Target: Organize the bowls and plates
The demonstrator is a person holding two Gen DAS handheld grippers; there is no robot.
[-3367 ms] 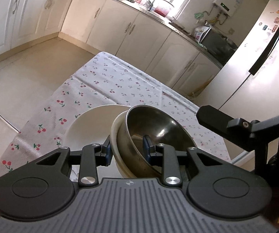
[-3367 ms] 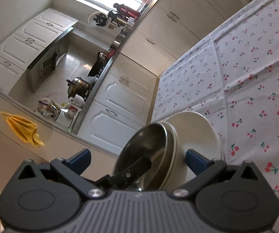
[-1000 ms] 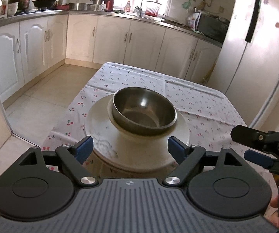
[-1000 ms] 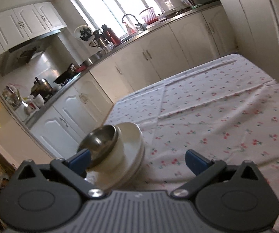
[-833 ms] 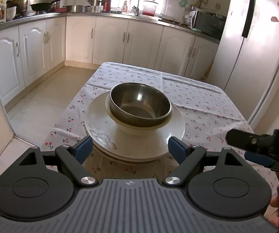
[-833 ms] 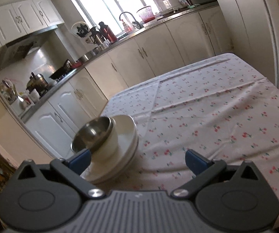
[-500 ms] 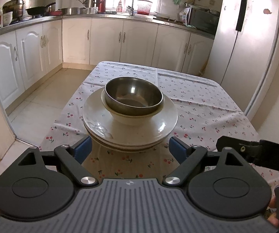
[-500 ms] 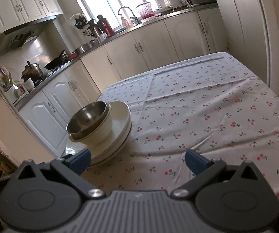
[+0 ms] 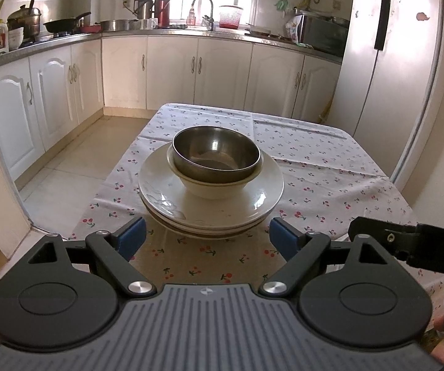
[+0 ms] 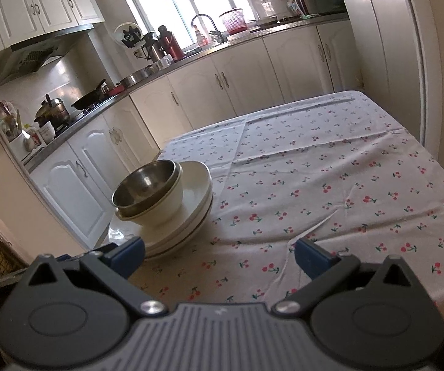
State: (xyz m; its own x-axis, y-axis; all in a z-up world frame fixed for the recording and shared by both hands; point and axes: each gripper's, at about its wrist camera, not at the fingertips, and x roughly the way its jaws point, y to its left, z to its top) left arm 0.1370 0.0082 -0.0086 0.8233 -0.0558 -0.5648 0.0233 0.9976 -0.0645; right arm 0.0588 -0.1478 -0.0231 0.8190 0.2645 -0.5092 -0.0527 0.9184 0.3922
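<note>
We hold the left gripper (image 9: pixel 205 238) low in front of the stack, its blue-padded fingers (image 9: pixel 130 238) spread wide with nothing between them. The right gripper (image 10: pixel 218 255) is likewise spread apart and empty, its left finger near the stack's near rim without touching that we can see.

The steel bowl (image 9: pixel 215 154) sits nested inside the cream bowl (image 9: pixel 214 185), and that bowl rests on the stack of cream plates (image 9: pixel 262 196). The stack stands on the counter (image 9: pixel 330 170), which is covered by a cherry-print cloth (image 10: pixel 330 191), close to its left edge; in the right wrist view the plate rim lies just beside that edge, with the floor (image 9: pixel 67 167) below.

To the right of the stack we see a broad open stretch of cloth running to the far edge and to the right edge beside the refrigerator (image 9: pixel 389 71). White cabinets (image 9: pixel 172 71) line the far wall and the left wall, well apart from the counter. A little of the person's hand (image 9: pixel 440 340) shows at the lower right of the left wrist view.
</note>
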